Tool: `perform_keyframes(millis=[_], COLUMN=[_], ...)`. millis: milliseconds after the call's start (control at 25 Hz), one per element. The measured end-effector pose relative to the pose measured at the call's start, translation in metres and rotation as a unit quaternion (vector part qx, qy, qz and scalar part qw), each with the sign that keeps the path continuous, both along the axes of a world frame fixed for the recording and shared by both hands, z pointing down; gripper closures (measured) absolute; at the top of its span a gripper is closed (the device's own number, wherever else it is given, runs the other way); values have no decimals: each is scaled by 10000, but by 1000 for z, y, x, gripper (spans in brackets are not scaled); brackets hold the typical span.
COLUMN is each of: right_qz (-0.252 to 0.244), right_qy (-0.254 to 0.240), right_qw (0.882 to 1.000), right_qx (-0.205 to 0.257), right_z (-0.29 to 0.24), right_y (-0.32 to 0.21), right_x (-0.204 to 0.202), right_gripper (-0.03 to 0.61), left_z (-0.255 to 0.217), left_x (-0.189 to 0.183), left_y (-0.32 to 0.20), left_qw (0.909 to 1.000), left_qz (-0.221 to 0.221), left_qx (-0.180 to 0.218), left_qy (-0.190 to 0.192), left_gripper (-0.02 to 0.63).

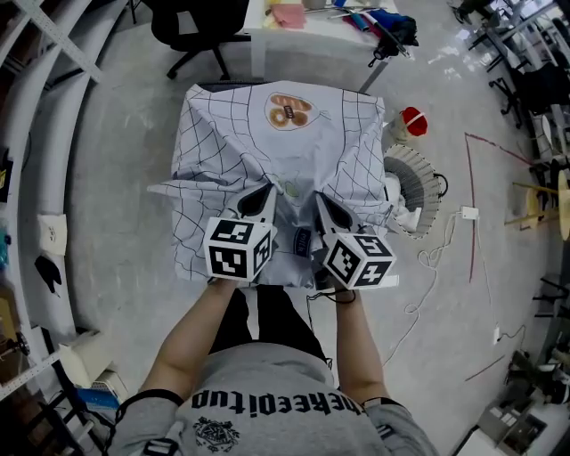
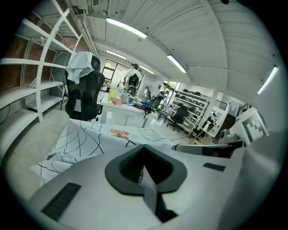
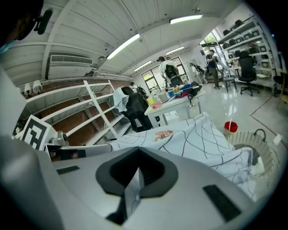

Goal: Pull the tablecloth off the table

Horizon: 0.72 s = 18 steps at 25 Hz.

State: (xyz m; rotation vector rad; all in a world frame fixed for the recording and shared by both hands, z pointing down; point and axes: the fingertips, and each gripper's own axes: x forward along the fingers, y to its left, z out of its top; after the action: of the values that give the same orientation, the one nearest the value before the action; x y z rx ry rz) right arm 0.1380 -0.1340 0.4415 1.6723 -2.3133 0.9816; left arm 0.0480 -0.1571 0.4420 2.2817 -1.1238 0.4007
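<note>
A pale tablecloth with thin black grid lines and an orange print drapes over a small table in the head view. Its near edge is bunched and lifted toward me. My left gripper is shut on a pinch of the cloth at the near left. My right gripper is shut on a pinch at the near right, a hand's width away. In the left gripper view a fold of the tablecloth runs between the closed jaws, with more cloth spread beyond. The right gripper view shows the tablecloth pinched likewise.
A white wire basket and a red-topped container stand on the floor right of the table. A black office chair and a cluttered desk lie beyond. White cables trail at the right. Shelving runs along the left.
</note>
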Motion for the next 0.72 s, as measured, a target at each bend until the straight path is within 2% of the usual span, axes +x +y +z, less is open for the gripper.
perform_keyframes(millis=[320, 720], right_qz=[-15, 19], right_qy=[-114, -92], right_qw=[9988, 9940], right_qx=[481, 1093], right_z=[-46, -102], right_y=[4, 13], right_x=[-19, -32], right_gripper=[569, 569], left_z=[-49, -108], left_x=[20, 38], left_y=[9, 28], left_qw=[9974, 9878], left_qz=[467, 992], left_qx=[363, 934], left_qy=[403, 757], left_gripper=[601, 601])
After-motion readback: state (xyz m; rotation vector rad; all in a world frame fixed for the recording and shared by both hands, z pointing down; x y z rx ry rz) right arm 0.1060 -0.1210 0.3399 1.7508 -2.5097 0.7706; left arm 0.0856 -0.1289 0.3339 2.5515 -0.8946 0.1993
